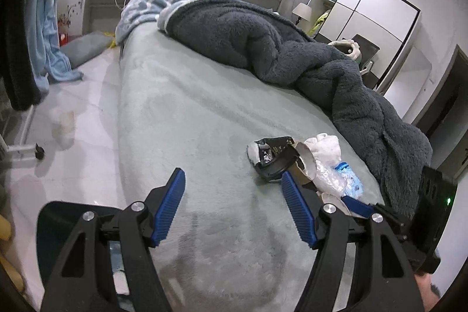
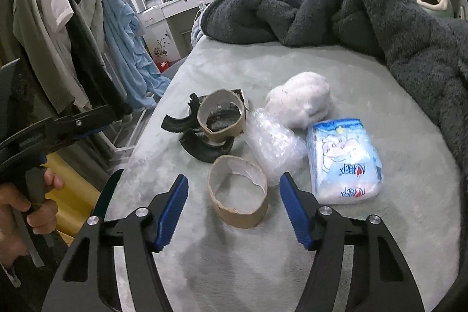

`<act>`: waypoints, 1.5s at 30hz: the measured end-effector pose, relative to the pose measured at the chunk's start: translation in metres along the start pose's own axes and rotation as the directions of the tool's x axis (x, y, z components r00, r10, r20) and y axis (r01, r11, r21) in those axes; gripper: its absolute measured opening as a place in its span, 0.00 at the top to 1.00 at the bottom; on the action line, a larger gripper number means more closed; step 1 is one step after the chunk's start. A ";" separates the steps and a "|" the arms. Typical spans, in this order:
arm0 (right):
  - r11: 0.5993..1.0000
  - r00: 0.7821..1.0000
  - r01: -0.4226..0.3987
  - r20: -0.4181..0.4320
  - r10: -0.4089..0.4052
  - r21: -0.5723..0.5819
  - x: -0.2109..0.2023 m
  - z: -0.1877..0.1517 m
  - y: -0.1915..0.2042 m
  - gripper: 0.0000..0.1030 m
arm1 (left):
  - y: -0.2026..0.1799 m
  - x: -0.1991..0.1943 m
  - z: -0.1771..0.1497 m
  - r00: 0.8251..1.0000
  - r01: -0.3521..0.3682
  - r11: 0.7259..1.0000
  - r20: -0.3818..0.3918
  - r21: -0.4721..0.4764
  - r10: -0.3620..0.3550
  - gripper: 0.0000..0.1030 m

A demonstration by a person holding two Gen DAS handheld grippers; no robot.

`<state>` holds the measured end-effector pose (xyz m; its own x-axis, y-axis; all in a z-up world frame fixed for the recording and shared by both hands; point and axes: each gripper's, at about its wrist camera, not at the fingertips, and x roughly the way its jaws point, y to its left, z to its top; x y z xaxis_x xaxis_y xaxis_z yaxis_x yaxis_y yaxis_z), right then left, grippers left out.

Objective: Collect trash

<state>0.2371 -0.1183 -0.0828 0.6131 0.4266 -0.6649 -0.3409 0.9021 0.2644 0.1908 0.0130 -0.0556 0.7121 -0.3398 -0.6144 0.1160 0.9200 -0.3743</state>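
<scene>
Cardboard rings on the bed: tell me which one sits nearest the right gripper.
The empty cardboard ring, just ahead of the open right gripper. The other ring lies farther back, on black scraps.

**Clearance on the bed**

Bare sheet (image 2: 292,268) lies open between the right claw (image 2: 232,203) and the near cardboard ring (image 2: 238,195), which sits just ahead of its spread jaws. Behind the ring, trash crowds together: second ring (image 2: 220,119), black scraps (image 2: 204,149), bubble wrap (image 2: 272,145), white wad (image 2: 301,98), blue pack (image 2: 345,160). The grey blanket (image 2: 380,19) blocks the far and right sides. Ahead of the left claw (image 1: 234,186), the sheet is free.
</scene>
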 end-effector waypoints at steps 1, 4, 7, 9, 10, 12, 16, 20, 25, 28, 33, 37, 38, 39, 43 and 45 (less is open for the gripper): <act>1.000 1.000 -0.004 -0.004 0.004 0.006 0.001 0.000 -0.001 0.38 | 0.001 0.004 0.001 1.000 0.007 1.000 -0.002 -0.007 -0.007 0.32; 1.000 1.000 -0.019 -0.012 0.019 0.016 0.005 -0.002 -0.004 0.39 | -0.001 0.011 0.002 1.000 0.016 1.000 -0.006 -0.010 -0.016 0.33; 0.999 1.000 -0.026 -0.018 0.026 0.020 0.009 -0.003 -0.006 0.41 | -0.003 0.020 0.001 1.000 0.023 1.000 -0.013 -0.006 -0.023 0.35; 0.999 0.999 -0.026 -0.023 0.026 0.024 0.012 -0.003 -0.005 0.42 | -0.004 0.028 0.000 0.999 0.032 0.999 -0.029 -0.010 -0.032 0.41; 0.999 0.999 -0.024 -0.026 0.024 0.024 0.013 -0.003 -0.005 0.44 | -0.005 0.032 0.000 0.999 0.040 0.999 -0.035 -0.013 -0.040 0.41; 0.999 0.999 -0.023 -0.028 0.024 0.026 0.013 -0.002 -0.006 0.48 | -0.006 0.038 -0.001 0.998 0.049 0.999 -0.044 -0.020 -0.049 0.46; 1.000 0.999 -0.024 -0.034 0.024 0.020 0.012 -0.002 -0.004 0.56 | -0.006 0.048 -0.003 0.995 0.079 0.996 -0.060 -0.045 -0.082 0.47; 1.000 0.999 -0.029 -0.028 0.029 0.002 0.009 -0.002 -0.003 0.56 | -0.008 0.055 -0.005 0.994 0.081 0.995 -0.070 -0.051 -0.084 0.50; 0.999 0.999 -0.044 -0.015 0.044 -0.009 0.004 -0.004 -0.003 0.56 | -0.009 0.060 -0.005 0.994 0.075 0.995 -0.069 -0.065 -0.080 0.57; 0.999 0.999 -0.050 -0.005 0.050 -0.010 0.000 -0.004 -0.005 0.56 | -0.009 0.062 -0.005 0.993 0.085 0.994 -0.072 -0.076 -0.090 0.65; 0.998 0.998 -0.056 0.002 0.056 -0.006 -0.005 -0.005 -0.008 0.56 | -0.018 0.061 -0.005 0.992 0.104 0.993 -0.064 -0.052 -0.107 0.80; 0.998 0.998 -0.060 0.004 0.060 -0.008 -0.007 -0.004 -0.007 0.56 | -0.023 0.060 -0.004 0.994 0.089 0.996 -0.059 -0.025 -0.090 0.87; 0.998 0.998 -0.060 0.006 0.060 -0.012 -0.008 -0.003 -0.006 0.56 | -0.025 0.059 -0.003 0.995 0.078 0.997 -0.055 -0.011 -0.079 0.92; 0.998 0.998 -0.060 0.009 0.060 -0.013 -0.009 -0.002 -0.006 0.56 | -0.026 0.058 -0.004 0.996 0.069 0.998 -0.050 -0.001 -0.069 0.92; 0.998 0.998 -0.061 0.018 0.062 -0.018 -0.012 0.003 -0.001 0.56 | -0.028 0.051 -0.001 0.998 0.056 0.998 -0.028 0.023 -0.055 0.93; 0.998 0.998 -0.061 0.023 0.062 -0.024 -0.014 0.005 0.003 0.57 | -0.029 0.045 0.000 0.999 0.039 0.998 -0.012 0.047 -0.038 0.93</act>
<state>0.2312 -0.1215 -0.0693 0.6069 0.4828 -0.6313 -0.3949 0.8725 0.2877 0.2195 -0.0291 -0.0717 0.6987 -0.3772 -0.6079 0.1759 0.9142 -0.3651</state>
